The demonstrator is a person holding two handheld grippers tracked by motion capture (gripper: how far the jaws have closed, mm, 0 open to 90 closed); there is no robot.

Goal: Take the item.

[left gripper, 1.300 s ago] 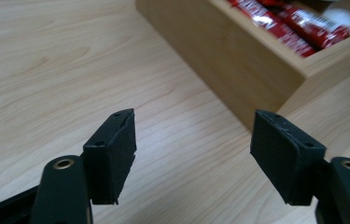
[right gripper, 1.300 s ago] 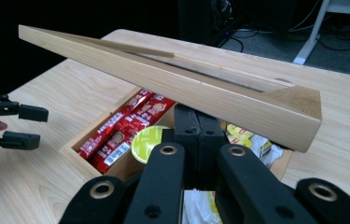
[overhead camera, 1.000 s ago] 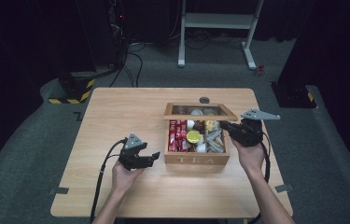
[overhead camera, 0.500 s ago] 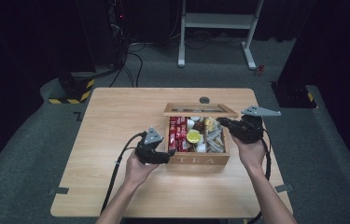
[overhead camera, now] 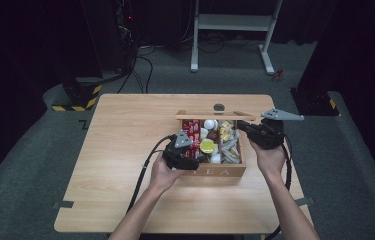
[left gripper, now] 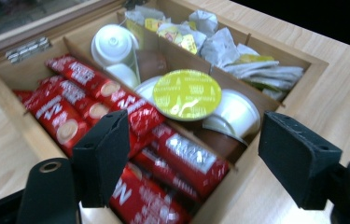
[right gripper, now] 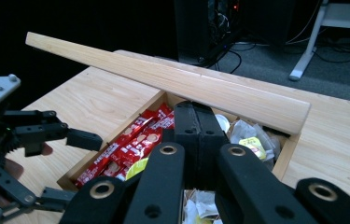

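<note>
Wooden table, dark room behind. Tea box: light wood, lid up, right of centre; compartments hold red sachets, capsules, wrapped bags. Left gripper: jaws spread wide, empty, over the sachets. Right gripper: jaws pressed together, empty, above the box.

A wooden tea box stands open near the worktop's right edge, its lid raised upright at the far side; red sachets fill its left compartment, a yellow-lidded capsule lies in the middle one
</note>
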